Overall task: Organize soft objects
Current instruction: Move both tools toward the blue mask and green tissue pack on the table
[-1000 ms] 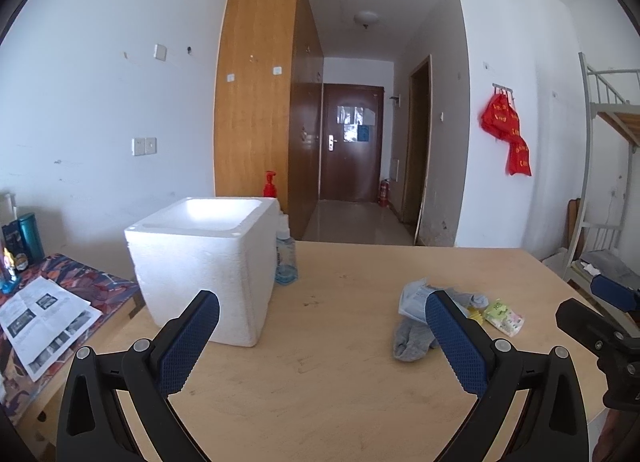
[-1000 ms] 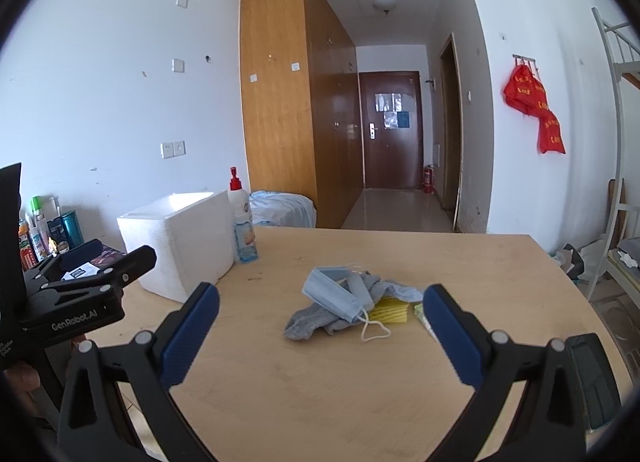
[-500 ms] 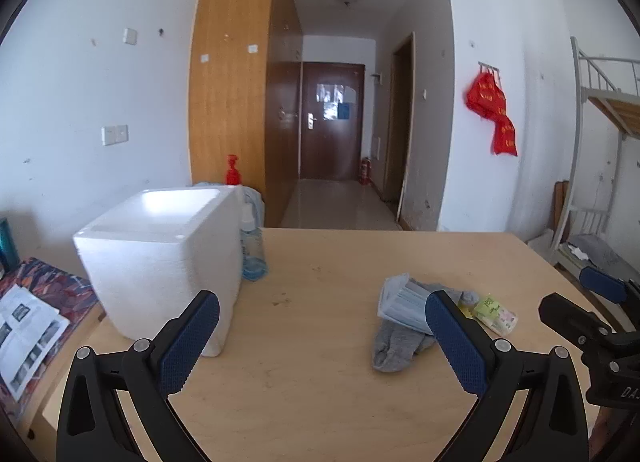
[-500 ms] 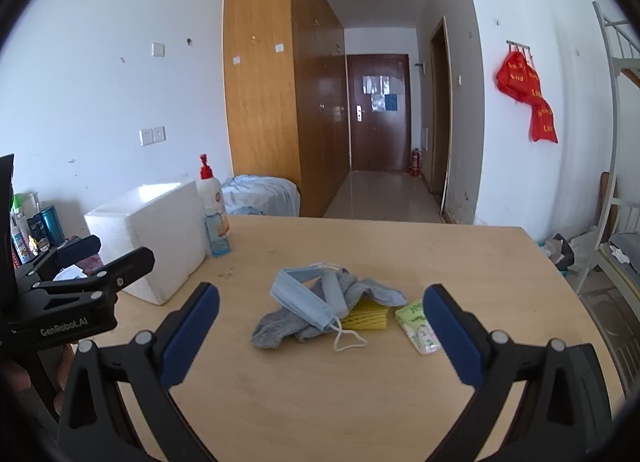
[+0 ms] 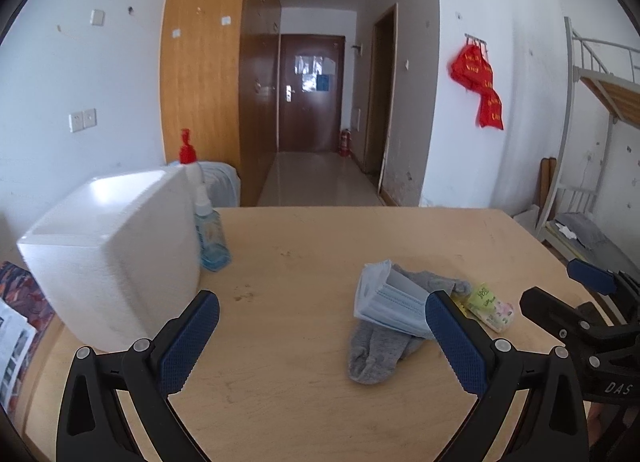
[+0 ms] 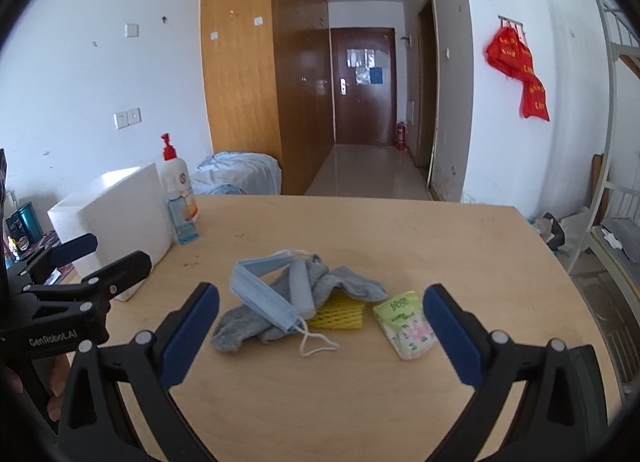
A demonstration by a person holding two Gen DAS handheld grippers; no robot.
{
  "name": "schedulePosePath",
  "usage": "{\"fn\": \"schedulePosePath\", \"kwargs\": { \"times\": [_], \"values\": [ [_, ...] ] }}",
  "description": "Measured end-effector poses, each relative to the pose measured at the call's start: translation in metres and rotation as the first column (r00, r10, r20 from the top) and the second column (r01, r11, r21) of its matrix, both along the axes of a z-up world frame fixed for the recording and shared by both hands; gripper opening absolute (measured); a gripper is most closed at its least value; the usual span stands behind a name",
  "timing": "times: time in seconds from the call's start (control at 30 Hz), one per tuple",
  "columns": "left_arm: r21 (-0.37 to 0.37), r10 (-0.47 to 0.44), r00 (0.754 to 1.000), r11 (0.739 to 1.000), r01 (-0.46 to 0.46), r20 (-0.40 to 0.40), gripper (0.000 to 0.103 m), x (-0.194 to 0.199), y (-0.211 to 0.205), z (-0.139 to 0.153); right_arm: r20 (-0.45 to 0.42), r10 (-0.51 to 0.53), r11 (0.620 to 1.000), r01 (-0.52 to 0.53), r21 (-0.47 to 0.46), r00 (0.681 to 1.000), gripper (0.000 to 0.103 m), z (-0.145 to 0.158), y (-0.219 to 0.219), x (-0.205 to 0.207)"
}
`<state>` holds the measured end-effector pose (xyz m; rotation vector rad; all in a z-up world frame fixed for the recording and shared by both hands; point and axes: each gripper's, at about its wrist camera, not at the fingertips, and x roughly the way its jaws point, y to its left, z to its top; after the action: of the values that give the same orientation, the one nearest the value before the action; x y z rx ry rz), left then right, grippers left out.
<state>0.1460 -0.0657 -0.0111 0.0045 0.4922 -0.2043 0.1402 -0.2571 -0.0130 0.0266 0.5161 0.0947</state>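
On left gripper (image 6: 80, 262) (jaws apart): "GenRobot.AI".

A dormitory-style living room. Ahead of the tongs, past the wooden bench (image 6: 400, 230), a tall wooden wardrobe (image 6: 248, 70) lines the left wall and a tiled hallway runs to a dark brown door (image 6: 362, 86) with a small fire extinguisher (image 6: 401, 135) beside it. To the right stands a metal bunk bed (image 5: 592, 110), and red cloth decorations (image 6: 520, 70) hang from a wall hook. Sockets (image 6: 127, 118) dot the white wall at left.
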Motion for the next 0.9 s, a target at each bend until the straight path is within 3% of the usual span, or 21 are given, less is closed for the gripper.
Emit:
{"fn": "schedulePosePath", "kwargs": {
  "times": [0.9],
  "values": [
    [0.007,-0.11,0.968,0.993,0.115,-0.224,0.101,0.06,-0.048,-0.042,-0.145,-0.063,0.998,0.059,-0.027,0.987,0.103,-0.035,-0.03,0.048]
  ]
}}
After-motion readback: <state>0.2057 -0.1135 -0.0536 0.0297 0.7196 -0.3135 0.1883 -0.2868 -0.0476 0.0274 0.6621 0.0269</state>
